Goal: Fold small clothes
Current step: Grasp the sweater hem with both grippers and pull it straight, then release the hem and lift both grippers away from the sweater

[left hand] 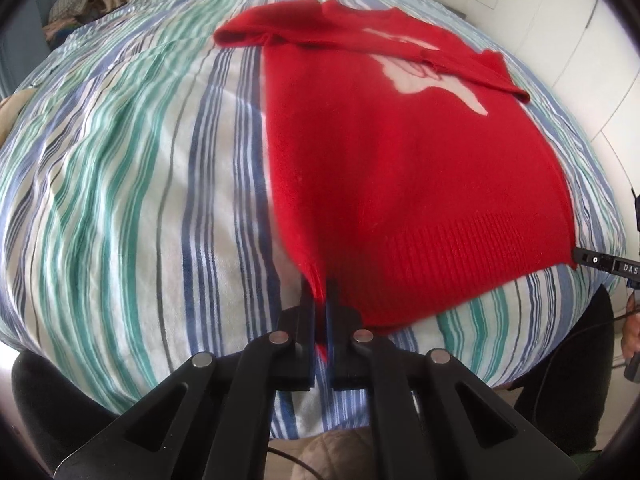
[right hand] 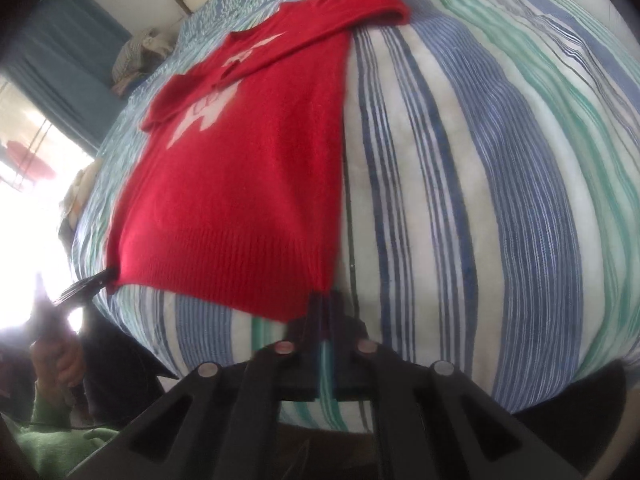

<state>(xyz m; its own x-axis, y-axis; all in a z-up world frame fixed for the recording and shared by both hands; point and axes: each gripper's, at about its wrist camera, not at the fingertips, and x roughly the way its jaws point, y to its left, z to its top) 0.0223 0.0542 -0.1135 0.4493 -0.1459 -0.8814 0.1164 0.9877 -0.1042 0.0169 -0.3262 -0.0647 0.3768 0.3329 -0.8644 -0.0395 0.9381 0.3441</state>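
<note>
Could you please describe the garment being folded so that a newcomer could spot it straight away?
Look at the bed with the striped cover. On it lies a red knitted sweater, sleeves folded across its chest. It is the only solid red item there, with a white motif on its front.
</note>
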